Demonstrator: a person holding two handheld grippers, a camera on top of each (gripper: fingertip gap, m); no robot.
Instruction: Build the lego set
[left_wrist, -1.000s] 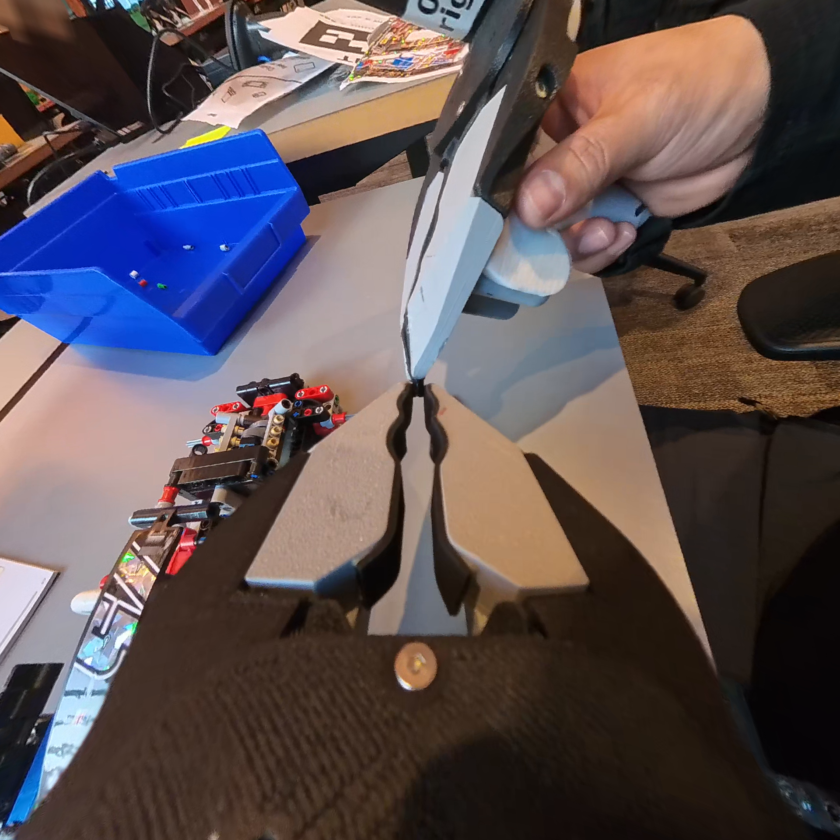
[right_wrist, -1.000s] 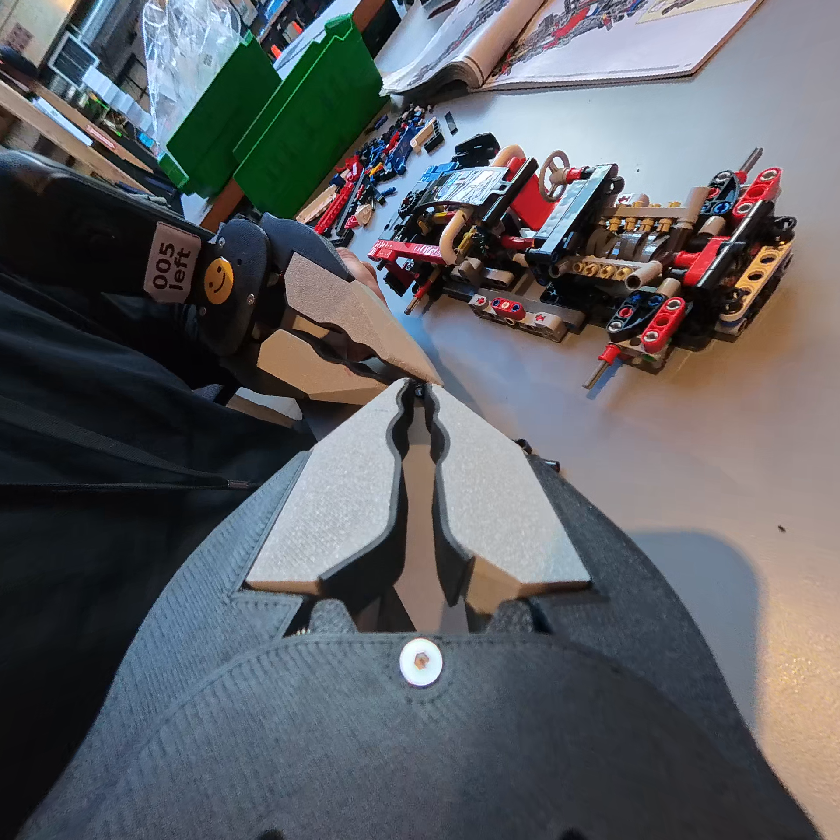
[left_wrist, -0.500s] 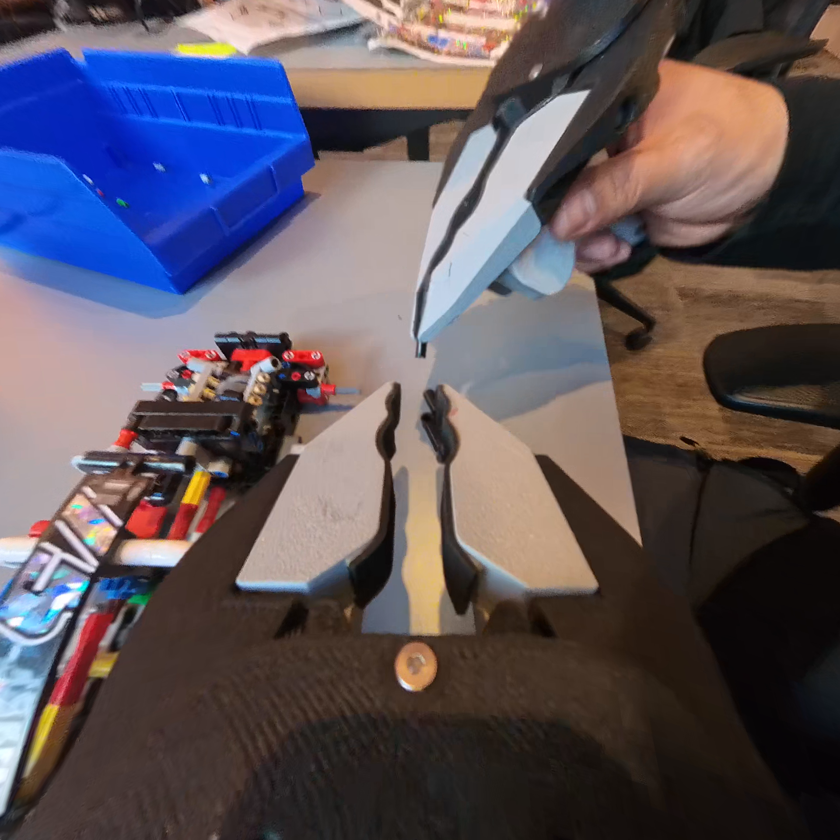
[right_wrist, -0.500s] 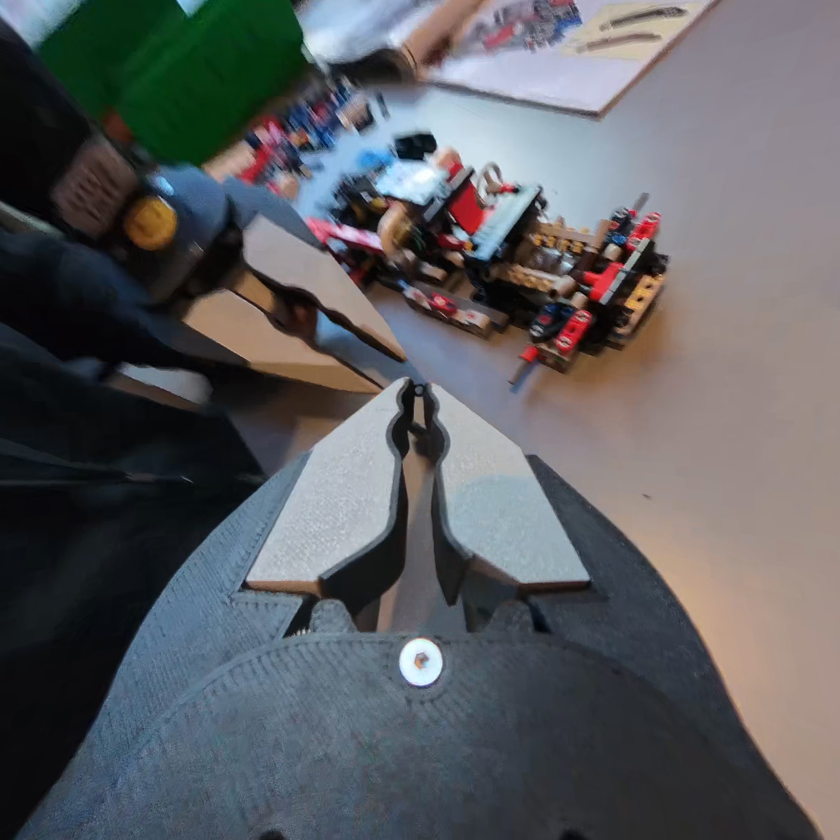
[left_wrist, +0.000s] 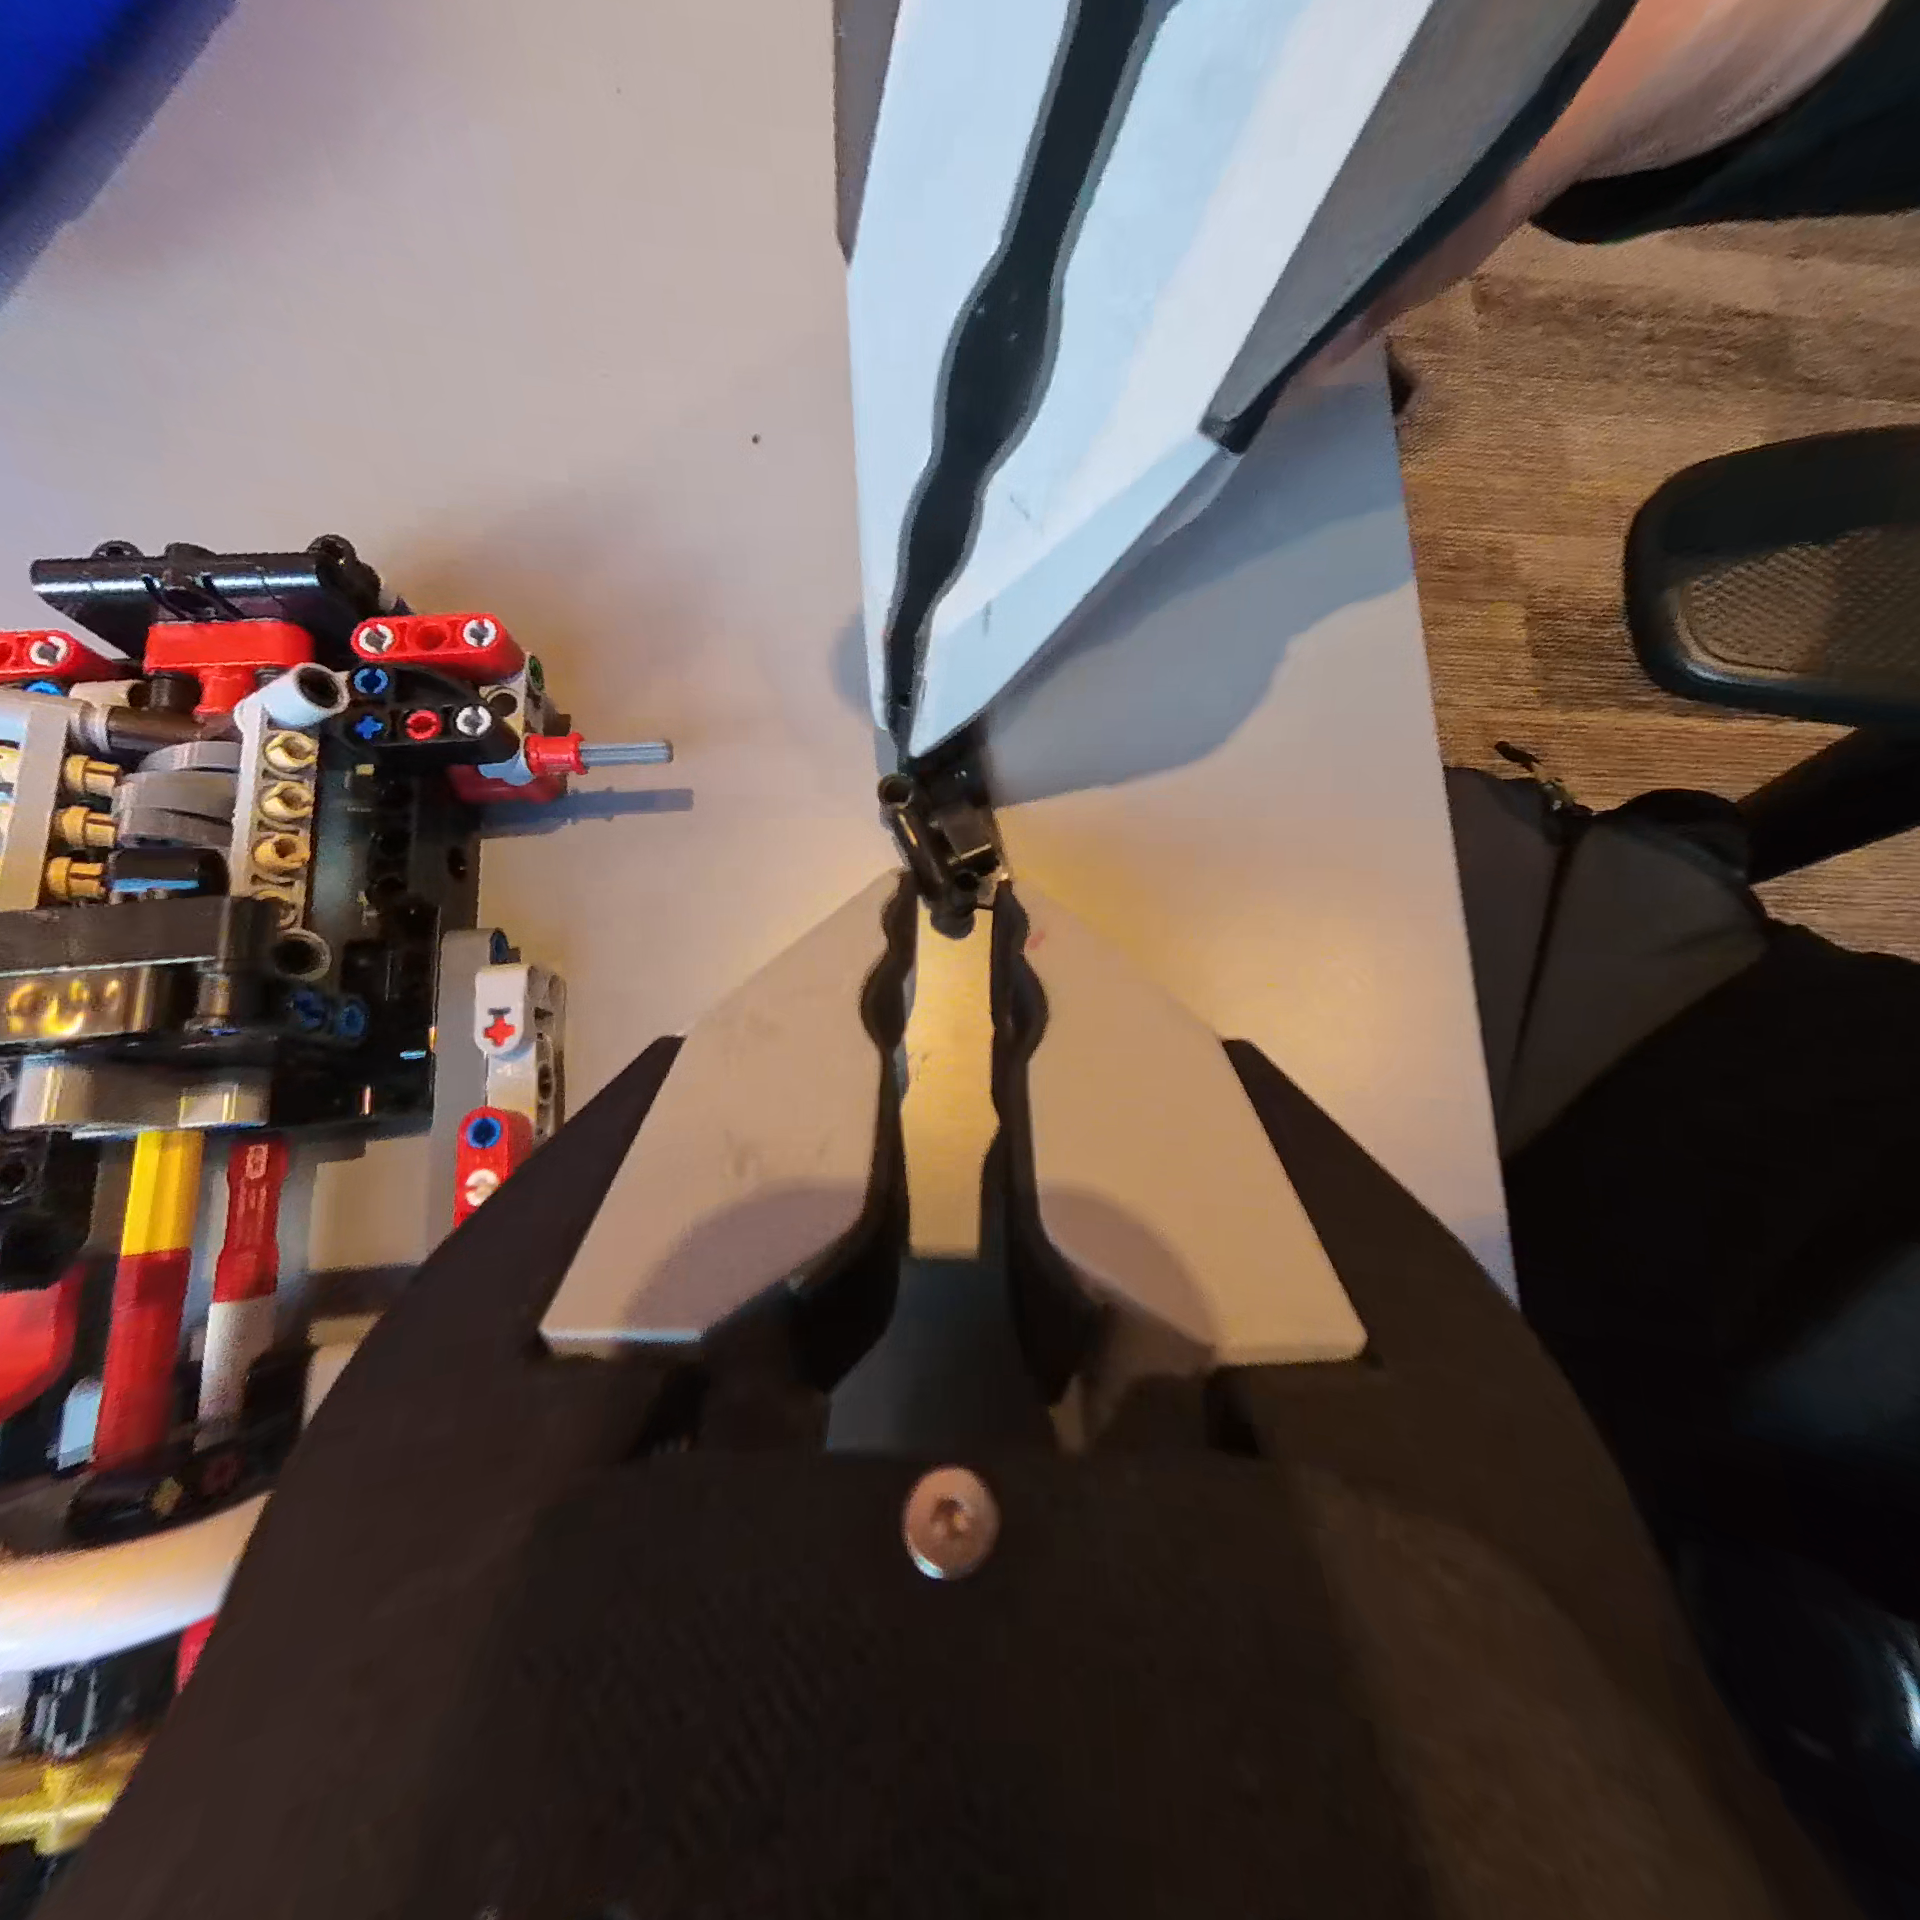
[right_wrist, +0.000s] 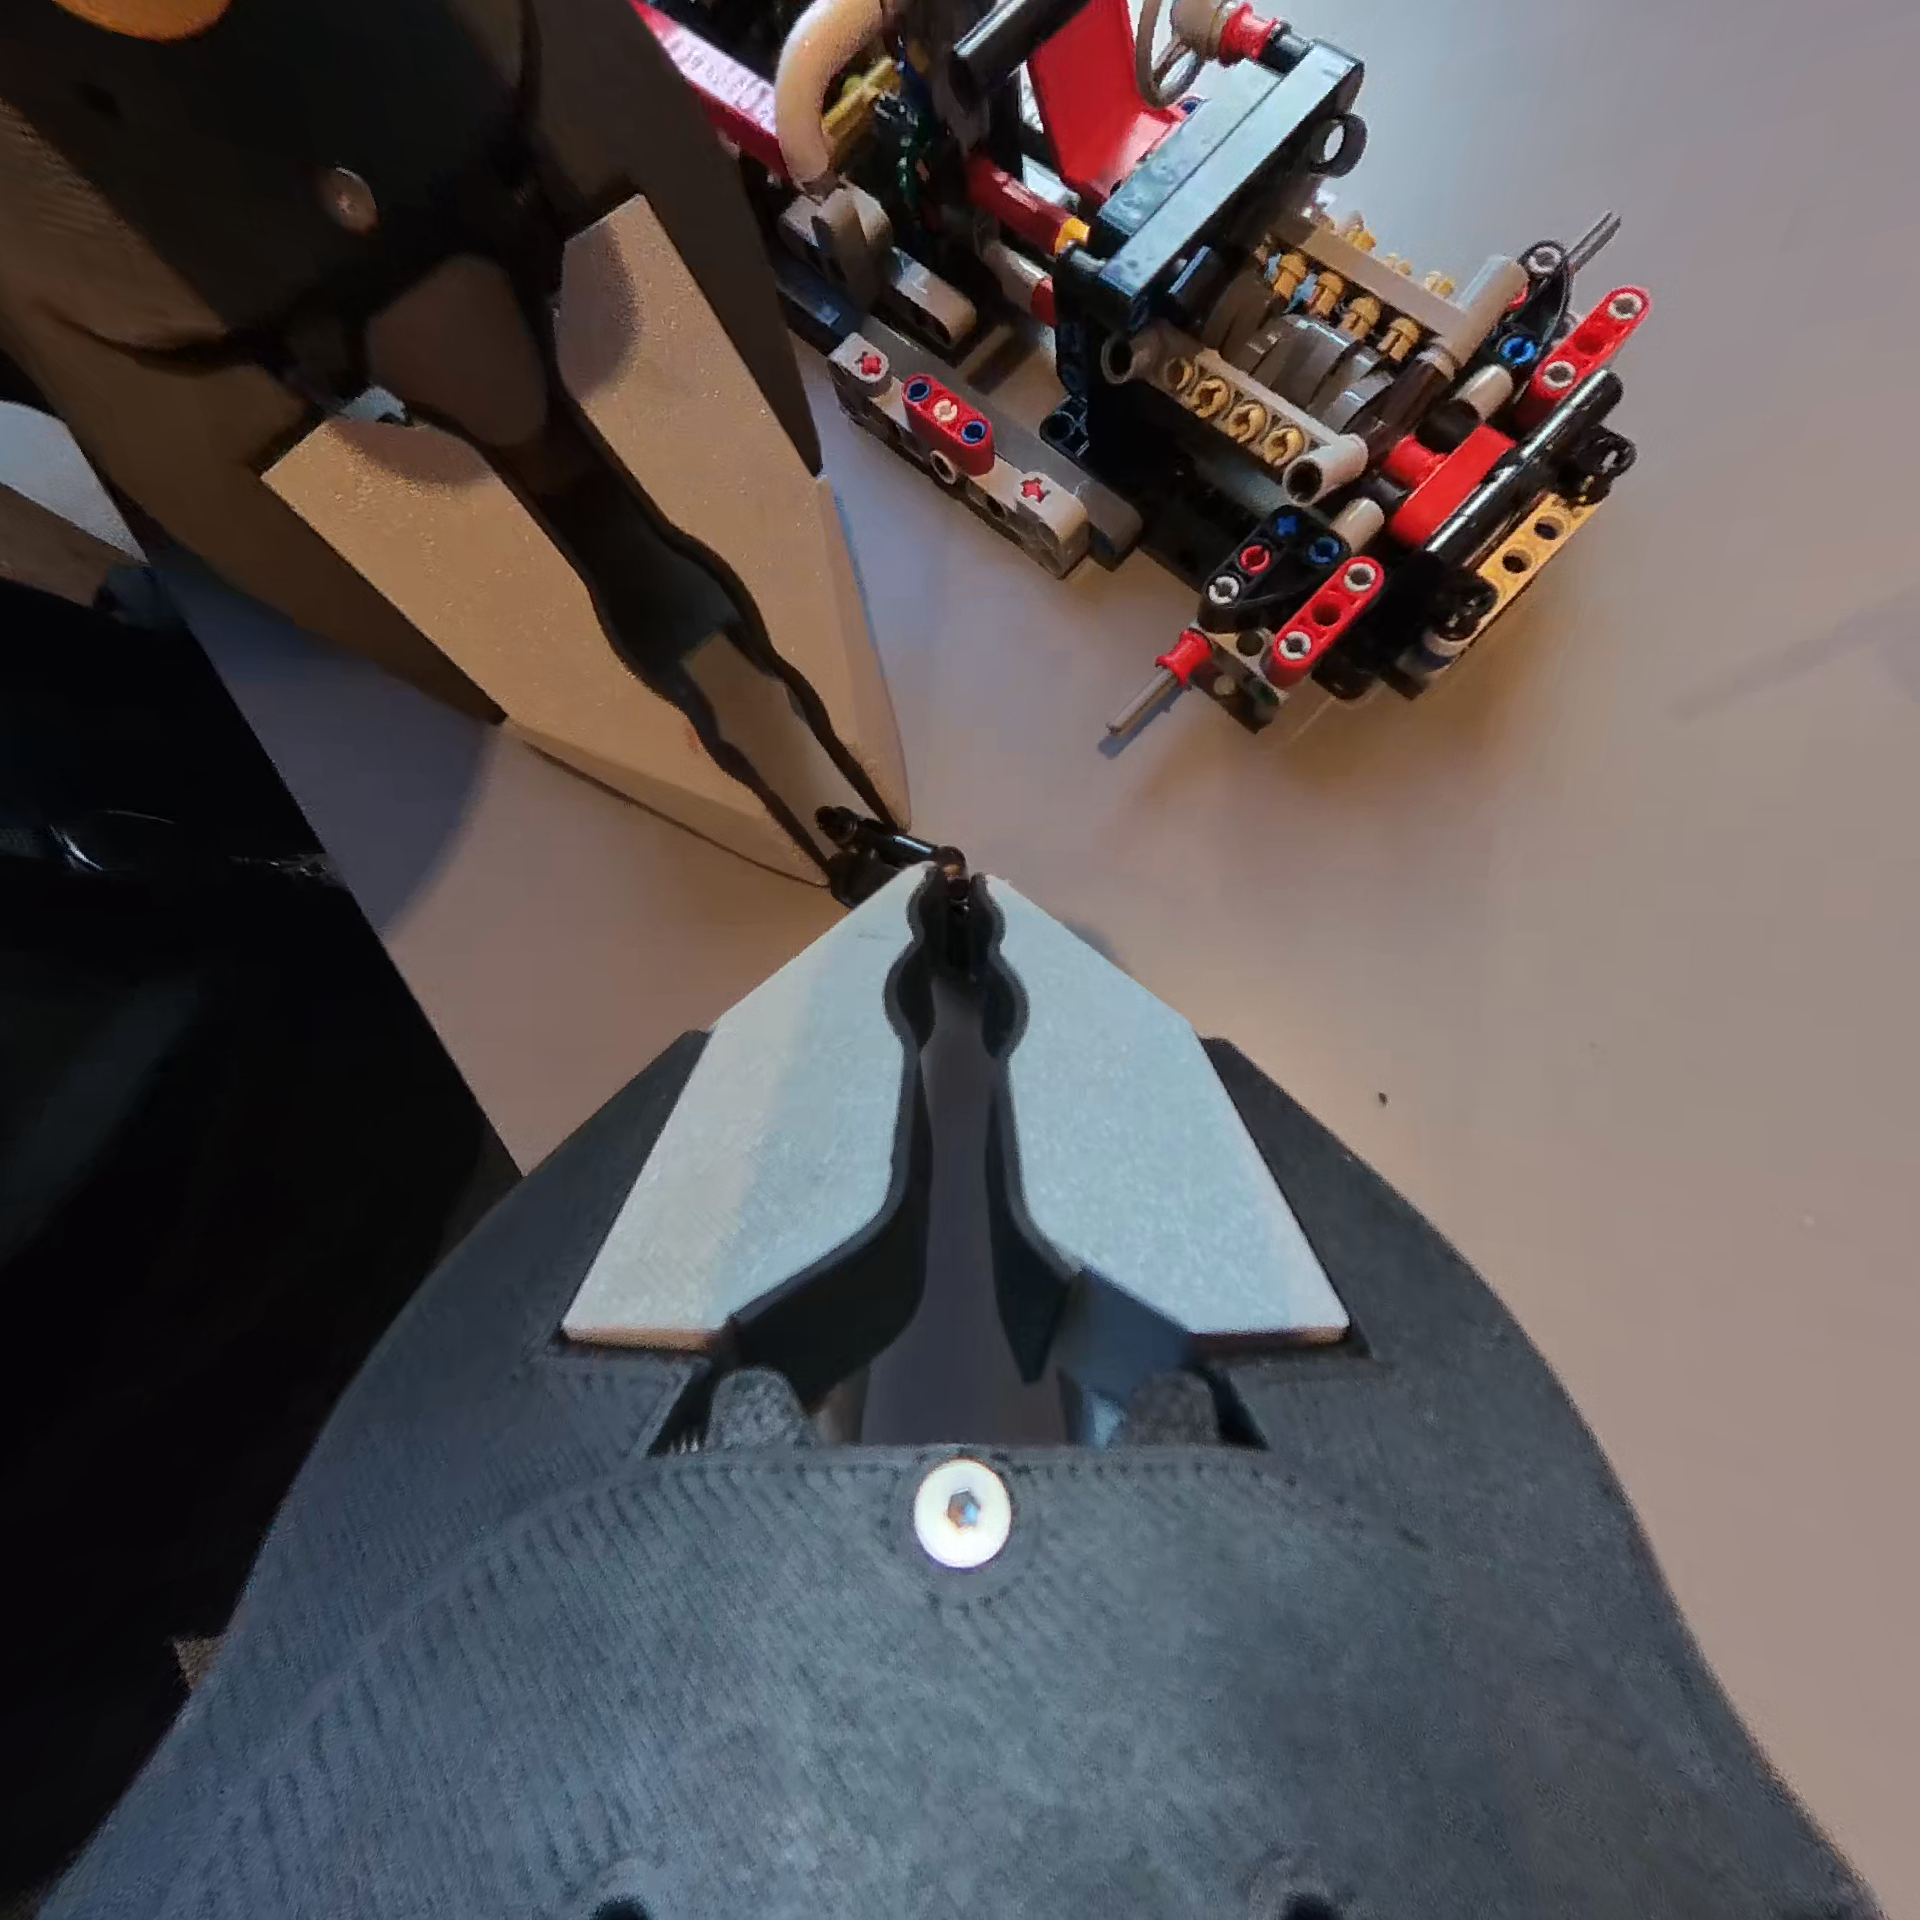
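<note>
A small black Lego piece (left_wrist: 938, 826) is held between both grippers, just above the grey table (left_wrist: 520, 312). My left gripper (left_wrist: 953, 891) is shut on its near end. My right gripper (left_wrist: 912, 743) comes down from above and is shut on its far end. In the right wrist view, my right gripper (right_wrist: 951, 881) pinches a black part, which meets a black pin (right_wrist: 883, 836) in the left gripper (right_wrist: 860, 847). The partly built Lego model (left_wrist: 260, 883) lies on the table to the left; it also shows in the right wrist view (right_wrist: 1247, 416).
The table's right edge runs close beside the grippers, with brown carpet and a black chair (left_wrist: 1787, 582) beyond. A corner of a blue bin (left_wrist: 62, 125) shows at the far left. A hand (left_wrist: 1714, 83) holds the right gripper. The grippers are tip to tip, or close to it.
Both grippers have moved lower and closer to the table and to each other. The left gripper's jaws, slightly apart half a second ago, now close on the black piece where the tips meet.
</note>
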